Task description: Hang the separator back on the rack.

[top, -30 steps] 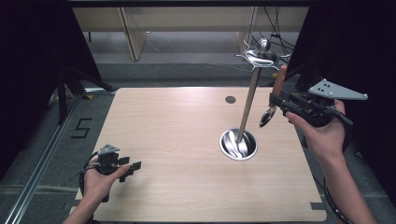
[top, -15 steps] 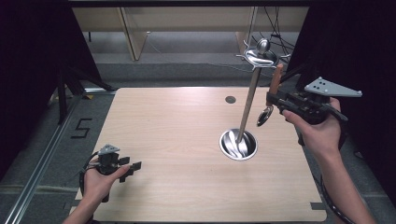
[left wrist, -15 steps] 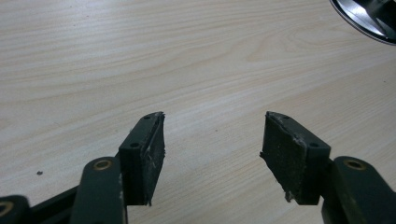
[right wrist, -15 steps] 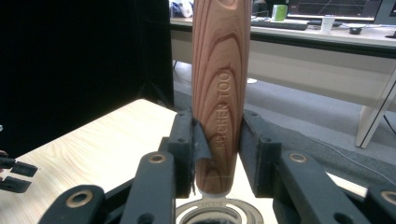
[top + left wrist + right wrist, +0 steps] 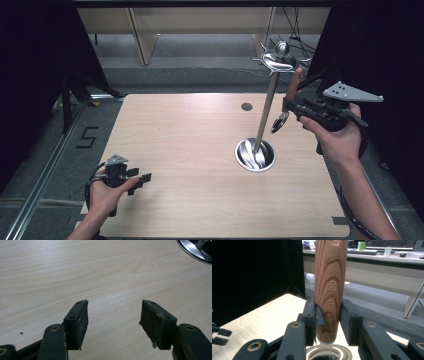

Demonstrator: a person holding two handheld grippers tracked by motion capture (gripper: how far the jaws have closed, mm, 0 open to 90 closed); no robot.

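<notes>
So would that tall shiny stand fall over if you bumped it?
Probably. The stand is a thin tall pole with hooks up top, so it looks tippy. Its round metal base seems wide and perhaps heavy, which should steady it.

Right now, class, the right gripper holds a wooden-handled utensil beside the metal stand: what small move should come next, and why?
Probably lift the right gripper a little and ease it toward the hooks at the stand's top. Its jaws are clamped on the wooden handle, the spoon end hangs beside the pole, below the hooks. The left gripper rests open near the table, so it needn't move.
</notes>
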